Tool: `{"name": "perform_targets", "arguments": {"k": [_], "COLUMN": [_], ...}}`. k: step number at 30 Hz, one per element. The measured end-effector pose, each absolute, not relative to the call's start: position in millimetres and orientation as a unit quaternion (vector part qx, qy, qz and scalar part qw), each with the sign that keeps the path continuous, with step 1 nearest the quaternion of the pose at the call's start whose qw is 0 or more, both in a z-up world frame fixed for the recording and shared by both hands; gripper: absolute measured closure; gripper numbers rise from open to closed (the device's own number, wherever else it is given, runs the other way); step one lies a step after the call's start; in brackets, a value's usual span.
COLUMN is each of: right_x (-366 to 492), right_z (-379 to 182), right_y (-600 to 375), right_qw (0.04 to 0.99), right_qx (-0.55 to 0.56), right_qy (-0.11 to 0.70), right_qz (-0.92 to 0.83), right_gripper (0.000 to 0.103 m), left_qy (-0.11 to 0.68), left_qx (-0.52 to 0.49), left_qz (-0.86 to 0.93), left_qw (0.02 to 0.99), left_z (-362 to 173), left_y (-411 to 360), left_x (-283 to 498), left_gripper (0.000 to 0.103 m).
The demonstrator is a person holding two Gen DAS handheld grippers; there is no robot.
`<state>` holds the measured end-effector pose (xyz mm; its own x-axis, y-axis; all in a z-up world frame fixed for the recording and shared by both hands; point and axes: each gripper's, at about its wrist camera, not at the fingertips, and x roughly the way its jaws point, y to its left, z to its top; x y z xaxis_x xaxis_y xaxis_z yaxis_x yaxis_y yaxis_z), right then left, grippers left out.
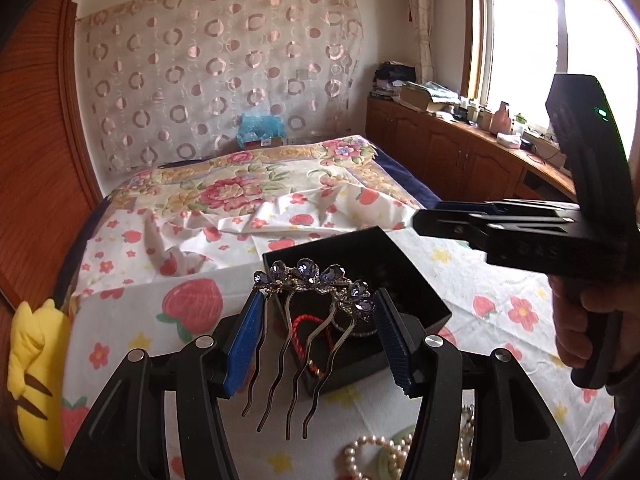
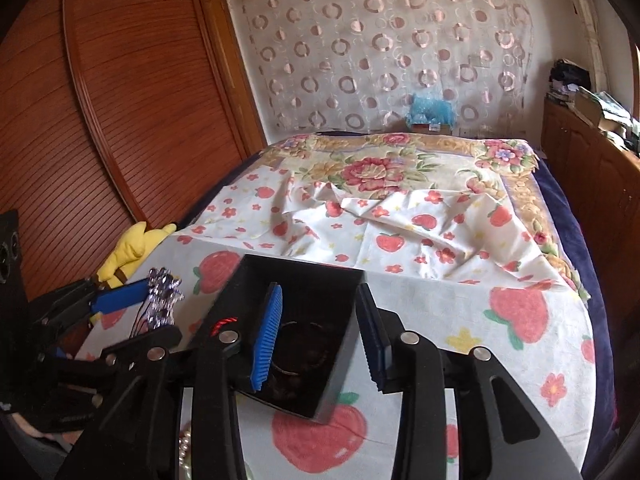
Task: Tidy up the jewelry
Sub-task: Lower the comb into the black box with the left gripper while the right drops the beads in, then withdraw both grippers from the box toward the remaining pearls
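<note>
My left gripper (image 1: pixel 318 320) is shut on a jewelled hair comb (image 1: pixel 316 280) with purple stones, its metal prongs pointing down toward me, held just above the near edge of the open black jewelry box (image 1: pixel 400 268). A red cord bracelet (image 1: pixel 304 330) lies inside the box. In the right wrist view the box (image 2: pixel 320 280) sits between my right gripper's (image 2: pixel 316 328) open fingers, the blue left pad (image 2: pixel 268 336) inside it and the right pad outside its wall. The left gripper with the comb (image 2: pixel 162 300) shows at the left. A pearl necklace (image 1: pixel 376 452) lies on the cloth in front.
The box stands on a strawberry-print cloth (image 2: pixel 460 300) over a bed with a floral blanket (image 1: pixel 240 184). A yellow plush toy (image 1: pixel 32 364) lies at the left edge. Wooden cabinets (image 1: pixel 452 152) with clutter run along the right under a window.
</note>
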<state>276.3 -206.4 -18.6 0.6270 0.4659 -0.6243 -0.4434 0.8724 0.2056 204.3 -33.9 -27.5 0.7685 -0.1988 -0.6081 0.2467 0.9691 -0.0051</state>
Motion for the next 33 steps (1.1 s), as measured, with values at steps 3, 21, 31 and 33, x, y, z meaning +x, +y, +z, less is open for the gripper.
{"name": "perform_targets", "arguments": {"k": [3, 21, 31, 33], "right_x": [273.8, 240.7, 192.1, 181.5], "right_z": [-20.2, -49.9, -63.4, -66.7], "right_y": [-219.1, -270.1, -263.7, -260.0], "right_qw": [0.904, 0.908, 0.906, 0.903], "right_qx": [0.017, 0.004, -0.039, -0.045], "right_qy": [0.351, 0.356, 0.351, 0.353], "right_qz": [0.243, 0.219, 0.234, 0.240], "right_gripper": [0.062, 0.062, 0.062, 0.062], "left_qy": [0.322, 0.343, 0.320, 0.318], "left_qx": [0.047, 0.069, 0.065, 0.064], "left_qz": [-0.119, -0.116, -0.127, -0.131], "left_qw": [0.938, 0.930, 0.937, 0.937], "left_z": [-28.2, -48.6, -31.5, -31.3], "left_y": [-43.5, -75.3, -66.3, -64.2], "left_x": [215.3, 246.9, 201.6, 191.7], "left_gripper": [0.050, 0.036, 0.035, 0.035]}}
